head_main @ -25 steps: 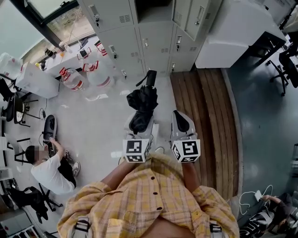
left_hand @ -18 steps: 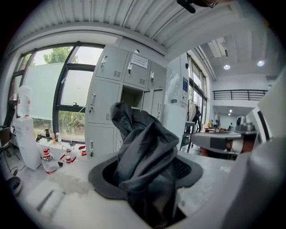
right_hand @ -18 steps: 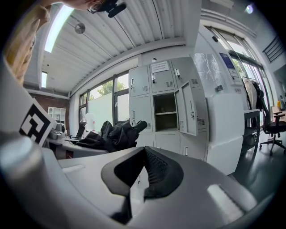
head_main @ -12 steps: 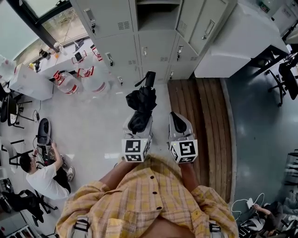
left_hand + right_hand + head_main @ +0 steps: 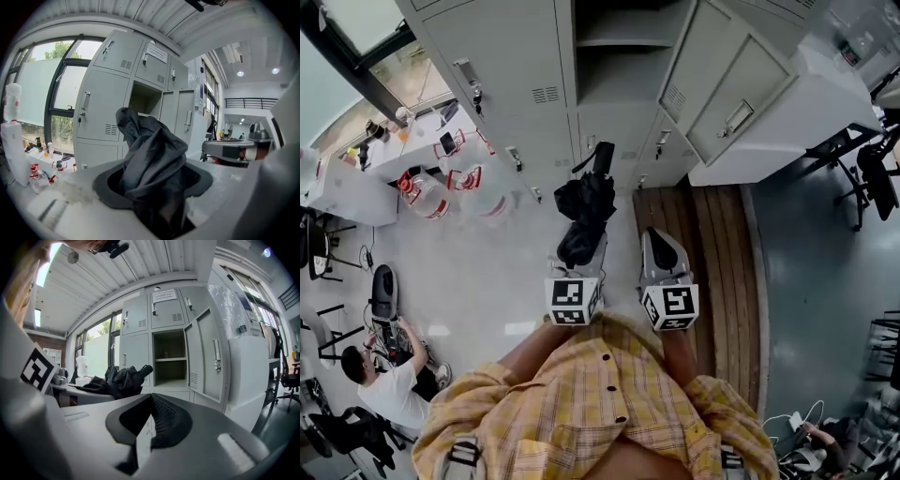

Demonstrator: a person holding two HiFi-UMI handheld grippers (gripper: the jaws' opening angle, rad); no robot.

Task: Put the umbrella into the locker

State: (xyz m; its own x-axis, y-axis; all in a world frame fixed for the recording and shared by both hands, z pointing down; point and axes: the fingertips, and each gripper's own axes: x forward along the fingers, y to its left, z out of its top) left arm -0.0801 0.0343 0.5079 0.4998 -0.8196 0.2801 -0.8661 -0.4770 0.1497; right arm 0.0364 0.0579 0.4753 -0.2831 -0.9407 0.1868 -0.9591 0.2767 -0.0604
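Between the jaws of the left claw (image 5: 579, 248) the black umbrella (image 5: 587, 208) sits pinched, jutting forward; beside it, the right claw (image 5: 654, 239) is pressed together, empty. Best fed level into the open locker (image 5: 619, 41) ahead, clear of its door (image 5: 727, 89).

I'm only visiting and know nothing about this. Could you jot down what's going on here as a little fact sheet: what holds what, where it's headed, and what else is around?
Left gripper: fingers closed on a folded black umbrella
Right gripper: empty, fingers together
Destination: open locker compartment straight ahead, its door swung out to the right
Progress: umbrella not yet inside
Also around: water bottles at the left, a person low on the floor
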